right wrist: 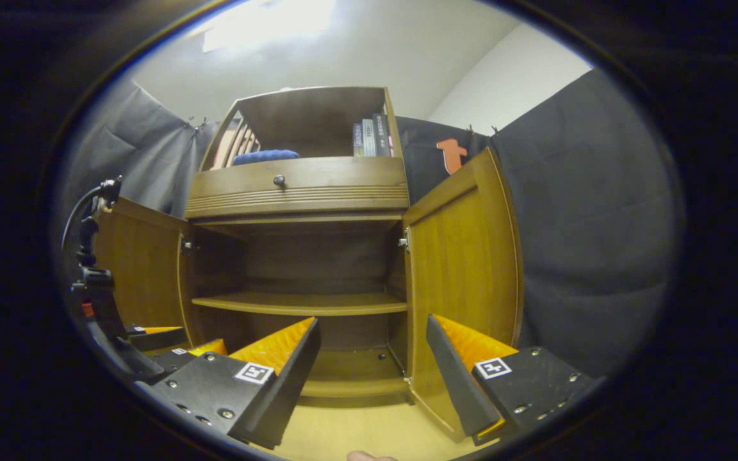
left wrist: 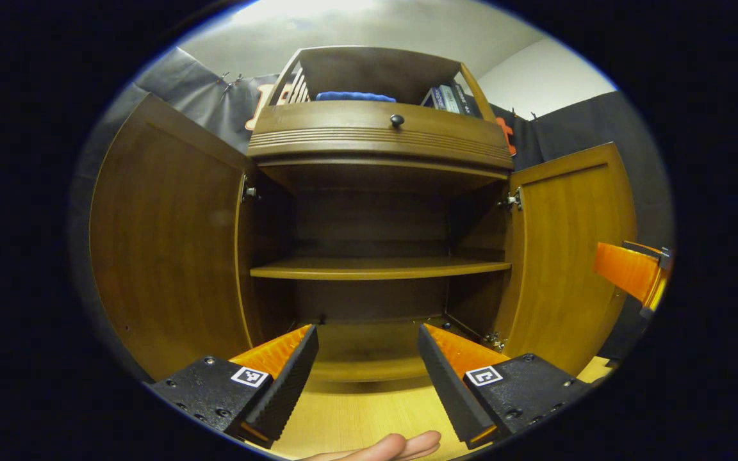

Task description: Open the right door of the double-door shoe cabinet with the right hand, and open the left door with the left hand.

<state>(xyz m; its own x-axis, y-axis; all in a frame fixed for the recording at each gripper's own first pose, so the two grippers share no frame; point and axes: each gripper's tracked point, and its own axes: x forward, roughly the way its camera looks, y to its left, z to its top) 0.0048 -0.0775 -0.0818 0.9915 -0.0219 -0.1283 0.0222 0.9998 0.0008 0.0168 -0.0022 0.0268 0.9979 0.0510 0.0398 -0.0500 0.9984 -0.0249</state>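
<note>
The wooden shoe cabinet stands with both doors swung wide. Its left door and right door both show their inner faces. Inside, a single shelf is bare. In the left gripper view my left gripper is open, in front of the cabinet's middle and holding nothing. In the right gripper view my right gripper is open near the right door's lower edge and touches nothing. The right gripper also shows beyond the right door. The left gripper shows low at the left.
A drawer with a dark knob sits above the doors. The top rack holds a blue cloth and books. Black cloth walls surround the cabinet. A hand's fingers show at the bottom, above the light wood floor.
</note>
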